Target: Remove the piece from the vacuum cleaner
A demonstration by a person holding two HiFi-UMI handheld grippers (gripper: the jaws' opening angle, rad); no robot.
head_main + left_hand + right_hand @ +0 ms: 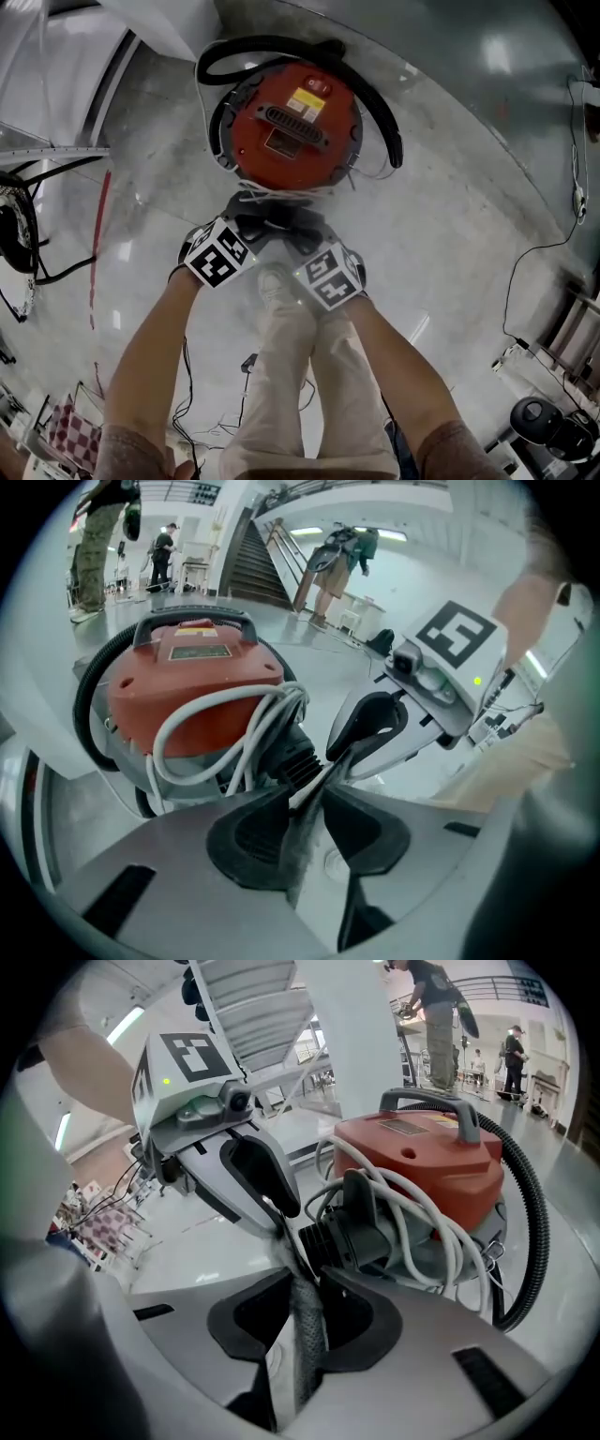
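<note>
A red vacuum cleaner (291,122) stands on the grey floor with a black hose (384,112) looped round it and a white cord (225,724) wound at its front. A thin grey felt-like piece (305,1326) sticks out from the black ribbed socket (295,757) at the cleaner's near side. My left gripper (314,794) and right gripper (307,1288) meet there side by side, each with its pads pressed on that grey piece (298,855). In the head view, the left gripper (258,214) and right gripper (298,225) touch the cleaner's front edge.
My legs and a shoe (277,286) stand just behind the grippers. Loose cables (525,272) run across the floor at the right, and a black device (553,427) sits at the lower right. A staircase (258,564) and several people stand far off.
</note>
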